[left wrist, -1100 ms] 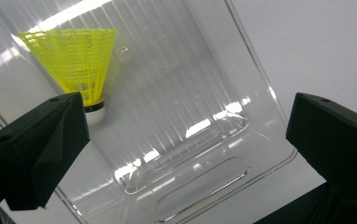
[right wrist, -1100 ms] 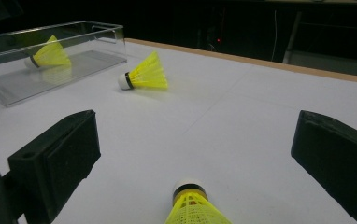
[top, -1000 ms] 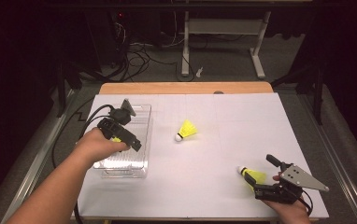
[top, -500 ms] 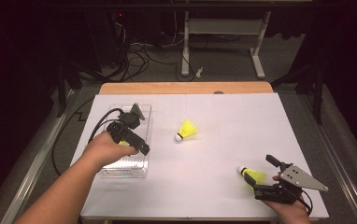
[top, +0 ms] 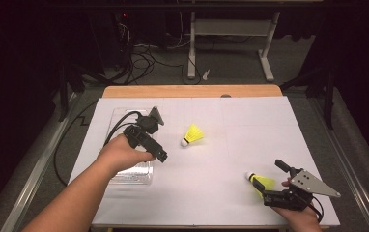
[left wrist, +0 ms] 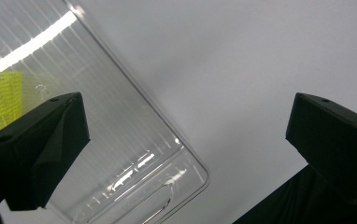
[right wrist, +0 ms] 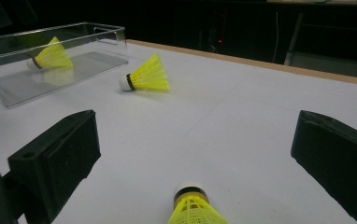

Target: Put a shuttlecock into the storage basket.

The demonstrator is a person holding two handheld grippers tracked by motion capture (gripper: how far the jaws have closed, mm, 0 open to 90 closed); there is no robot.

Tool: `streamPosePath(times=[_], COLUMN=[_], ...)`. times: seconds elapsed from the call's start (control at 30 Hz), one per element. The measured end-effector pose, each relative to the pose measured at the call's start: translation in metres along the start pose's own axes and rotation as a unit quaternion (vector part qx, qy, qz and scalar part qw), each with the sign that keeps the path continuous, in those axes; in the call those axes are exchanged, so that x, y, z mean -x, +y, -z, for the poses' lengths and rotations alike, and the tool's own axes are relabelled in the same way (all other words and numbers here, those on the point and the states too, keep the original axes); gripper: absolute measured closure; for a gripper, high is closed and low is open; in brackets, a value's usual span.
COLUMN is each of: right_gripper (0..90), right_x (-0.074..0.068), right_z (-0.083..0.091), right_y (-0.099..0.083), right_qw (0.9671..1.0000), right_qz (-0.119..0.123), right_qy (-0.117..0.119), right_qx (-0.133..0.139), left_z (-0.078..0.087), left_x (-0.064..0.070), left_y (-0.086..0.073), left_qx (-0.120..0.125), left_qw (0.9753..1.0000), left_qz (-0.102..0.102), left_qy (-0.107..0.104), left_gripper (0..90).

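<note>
Left claw shifted right off box

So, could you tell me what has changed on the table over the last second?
The left gripper has moved off the clear box toward the middle shuttlecock, jaws open. The right gripper has stayed open around the near shuttlecock. Both shuttlecocks, the box and the shuttlecock inside it have not moved.

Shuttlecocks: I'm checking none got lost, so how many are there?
3. One shuttlecock lies inside the clear box, one lies mid-table, and one sits between the open right gripper's jaws. The left hand may hide more in the box.
</note>
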State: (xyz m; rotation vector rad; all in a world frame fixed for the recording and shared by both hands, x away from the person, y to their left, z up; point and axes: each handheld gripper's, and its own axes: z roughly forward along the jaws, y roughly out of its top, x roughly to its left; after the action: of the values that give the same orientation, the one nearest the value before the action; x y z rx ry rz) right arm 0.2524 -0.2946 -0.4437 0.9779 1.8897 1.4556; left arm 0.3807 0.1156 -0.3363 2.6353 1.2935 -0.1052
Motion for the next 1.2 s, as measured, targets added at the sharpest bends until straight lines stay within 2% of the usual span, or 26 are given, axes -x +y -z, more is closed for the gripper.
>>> streamPosePath(times=[0.33, 0.67, 1.2], right_gripper=[2.0, 2.0, 2.0], right_x=[-0.001, -0.001, -0.001], right_z=[-0.001, 0.001, 0.003], right_y=[0.001, 0.001, 0.001], right_qw=[1.0, 1.0, 1.0], right_qz=[0.005, 0.003, 0.001], right_qy=[0.002, 0.0, 0.001], right_qx=[-0.001, 0.002, 0.003], left_z=[-0.002, -0.01, -0.03], left_x=[0.015, 0.03, 0.034], left_y=[0.014, 0.027, 0.045], left_qx=[0.007, -0.002, 0.009], left_qw=[0.9998, 0.9992, 0.9984], left_qz=[-0.019, -0.04, -0.048], left_qy=[-0.002, -0.002, -0.027], left_gripper=[0.6, 0.6, 0.7])
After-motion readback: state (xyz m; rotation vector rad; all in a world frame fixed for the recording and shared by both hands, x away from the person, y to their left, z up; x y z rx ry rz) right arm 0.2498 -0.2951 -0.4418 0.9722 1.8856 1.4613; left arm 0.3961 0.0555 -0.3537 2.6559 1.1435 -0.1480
